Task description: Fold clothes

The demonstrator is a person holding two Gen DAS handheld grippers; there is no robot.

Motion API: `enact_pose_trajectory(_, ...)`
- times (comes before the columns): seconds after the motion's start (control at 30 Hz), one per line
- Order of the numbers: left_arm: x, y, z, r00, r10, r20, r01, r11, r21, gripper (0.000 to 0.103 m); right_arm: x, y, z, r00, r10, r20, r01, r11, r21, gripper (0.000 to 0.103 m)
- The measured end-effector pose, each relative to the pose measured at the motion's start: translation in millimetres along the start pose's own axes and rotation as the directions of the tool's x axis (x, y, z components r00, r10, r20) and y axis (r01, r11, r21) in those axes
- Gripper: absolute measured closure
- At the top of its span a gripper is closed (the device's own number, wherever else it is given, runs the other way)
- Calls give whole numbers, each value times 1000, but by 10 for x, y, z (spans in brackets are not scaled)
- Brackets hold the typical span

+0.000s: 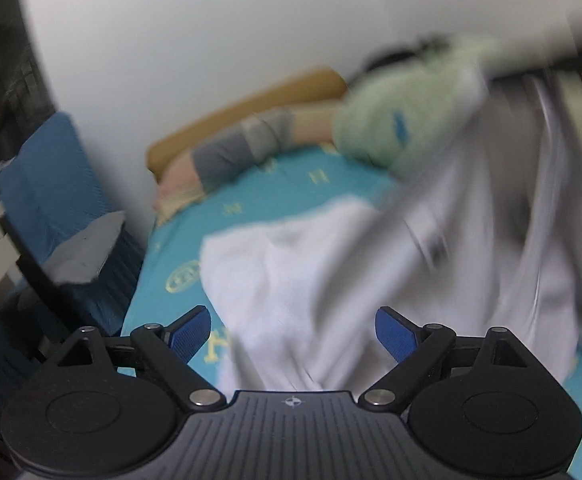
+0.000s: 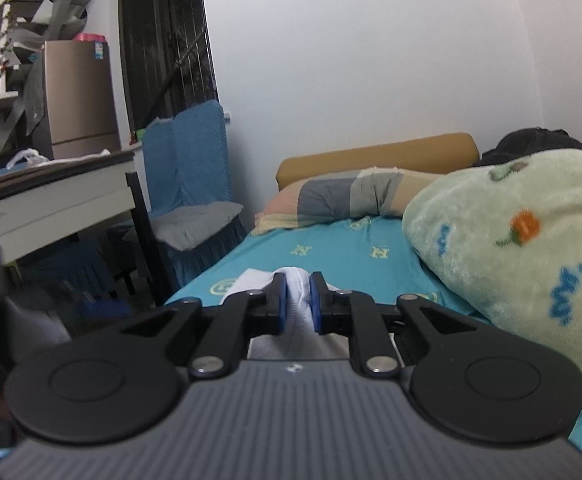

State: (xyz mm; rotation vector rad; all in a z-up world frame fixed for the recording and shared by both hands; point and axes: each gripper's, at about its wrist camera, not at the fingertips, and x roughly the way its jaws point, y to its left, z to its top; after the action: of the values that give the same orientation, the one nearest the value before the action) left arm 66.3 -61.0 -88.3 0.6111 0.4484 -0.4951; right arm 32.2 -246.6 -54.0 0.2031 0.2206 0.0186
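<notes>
Fingers (image 2: 281, 300) of right gripper (image 2: 298, 300) pinch 1 white garment (image 2: 297, 288); left gripper (image 1: 293, 330) spread.

White garment (image 1: 291, 276), rumpled, part lying on teal bed sheet (image 1: 287, 180), one edge lifted, blurred

Teal bed sheet (image 2: 331, 248) with yellow emblems, pale green fleece blanket (image 2: 523, 264) heaped at right, striped pillow (image 2: 343, 196) against tan headboard (image 2: 375, 156), blue-covered chair (image 2: 195, 160) beside white desk (image 2: 51, 200), brown fridge (image 2: 79, 96) behind

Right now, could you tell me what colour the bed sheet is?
The bed sheet is turquoise with yellow motifs; clearest in the right wrist view.
</notes>
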Motion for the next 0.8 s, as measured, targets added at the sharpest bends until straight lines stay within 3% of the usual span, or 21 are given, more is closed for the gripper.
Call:
enact_pose_trajectory(0.07,45,-114,-92,998,63,6,-64,997,53,12,-43,-4,13,1000,-2,24,2,1000,4,88)
enact_pose_trajectory(0.13,50,4,-61,987,162,16,-162,987,6,12,-73,-16,20,999,-16,41,16,1000,3,88)
enact_pose_trajectory(0.2,19,179,-14,965,260,28,-258,964,-71,10,-88,-35,23,998,-38,49,38,999,-2,88)
enact_pose_trajectory(0.3,-220,390,66,921,373,112,-353,921,-166,4,-51,-51,-10,998,-62,26,62,998,-10,88)
enact_pose_trajectory(0.37,-370,458,132,909,384,164,-347,913,-214,3,5,-11,-56,995,-95,-6,94,994,-49,87)
enact_pose_trajectory(0.47,-558,498,215,914,353,201,-298,919,-258,3,109,38,-137,989,-130,-71,124,988,-88,86)
enact_pose_trajectory(0.67,-771,388,241,930,310,197,-265,938,-223,4,383,99,-371,956,-140,-259,96,980,-174,84)
enact_pose_trajectory(0.73,-782,363,220,931,309,195,-267,940,-214,4,488,124,-457,942,-140,-307,84,978,-189,76)
enact_pose_trajectory(0.8,-766,381,207,934,299,195,-258,943,-211,4,600,166,-543,927,-136,-349,61,974,-218,53)
